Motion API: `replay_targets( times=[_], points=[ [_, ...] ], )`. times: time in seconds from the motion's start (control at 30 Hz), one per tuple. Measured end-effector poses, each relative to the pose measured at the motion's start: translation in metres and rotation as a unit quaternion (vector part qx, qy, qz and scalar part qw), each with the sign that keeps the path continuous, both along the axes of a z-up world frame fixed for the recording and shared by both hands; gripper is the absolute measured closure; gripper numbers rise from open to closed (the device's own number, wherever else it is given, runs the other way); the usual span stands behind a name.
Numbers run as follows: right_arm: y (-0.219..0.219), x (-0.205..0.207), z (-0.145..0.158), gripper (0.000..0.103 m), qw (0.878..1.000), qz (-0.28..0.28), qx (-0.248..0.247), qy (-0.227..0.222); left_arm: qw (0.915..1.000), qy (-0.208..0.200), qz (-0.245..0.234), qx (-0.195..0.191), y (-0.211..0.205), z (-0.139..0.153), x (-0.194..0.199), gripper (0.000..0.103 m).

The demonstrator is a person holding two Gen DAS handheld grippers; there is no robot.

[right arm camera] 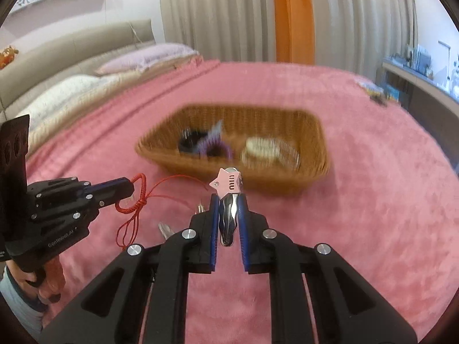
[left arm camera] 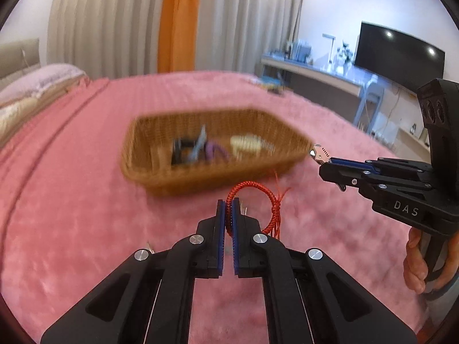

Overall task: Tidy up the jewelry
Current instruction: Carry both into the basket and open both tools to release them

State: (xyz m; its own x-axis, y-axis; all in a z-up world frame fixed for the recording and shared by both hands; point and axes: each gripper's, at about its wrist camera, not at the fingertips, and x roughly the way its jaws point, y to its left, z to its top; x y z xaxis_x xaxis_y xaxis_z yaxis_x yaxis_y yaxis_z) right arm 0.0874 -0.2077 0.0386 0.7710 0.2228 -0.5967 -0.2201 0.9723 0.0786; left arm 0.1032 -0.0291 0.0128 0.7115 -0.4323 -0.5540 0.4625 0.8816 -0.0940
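Two handheld black two-finger grippers with blue pads worked above one bed covered by a pink plush blanket [left arm camera: 86,215]. The left gripper [left arm camera: 228,209] had its jaws closed on one red braided cord bracelet [left arm camera: 252,192], whose loop rose past the fingertips and whose knot and loose red strands hung to the right of the jaws; in the right wrist view the same bracelet [right arm camera: 137,195] dangled clear of the blanket from the left gripper [right arm camera: 126,190].

The right gripper [right arm camera: 228,209] had its jaws closed on one silver metal hair clip topped by a pink star-shaped plate [right arm camera: 228,185]; the star stood above the fingertips. In the left wrist view the right gripper [left arm camera: 325,160] showed the star end of the clip [left arm camera: 318,152] just beside the right rim of the basket.

One rectangular brown wicker basket [left arm camera: 160,177] lay on the blanket toward the middle of the bed, beyond both grippers. Its contents were blurred: one dark item, one purple item, one pale cream item; their exact kinds could not be told. Two pillows [right arm camera: 86,83] lay at the head of the bed. One small dark-and-blue object [right arm camera: 377,93] rested near the bed's far right edge.
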Motion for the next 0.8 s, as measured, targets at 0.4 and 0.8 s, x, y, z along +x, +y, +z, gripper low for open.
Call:
replay_targets(
  times=[0.4, 0.8],
  points=[
    [0.004, 0.078, 0.051, 0.092, 0.999, -0.027, -0.001, -0.031, 0.9953, -0.041, 0.074, -0.046, -0.014, 0.059, 0.083, 0.101],
    [0.001, 0.165, -0.024, 0.092, 0.997, -0.056, -0.016, 0.052, 0.9947, 0.015, 0.101, 0.012, -0.026, -0.007, 0.151, 0.101]
  ],
)
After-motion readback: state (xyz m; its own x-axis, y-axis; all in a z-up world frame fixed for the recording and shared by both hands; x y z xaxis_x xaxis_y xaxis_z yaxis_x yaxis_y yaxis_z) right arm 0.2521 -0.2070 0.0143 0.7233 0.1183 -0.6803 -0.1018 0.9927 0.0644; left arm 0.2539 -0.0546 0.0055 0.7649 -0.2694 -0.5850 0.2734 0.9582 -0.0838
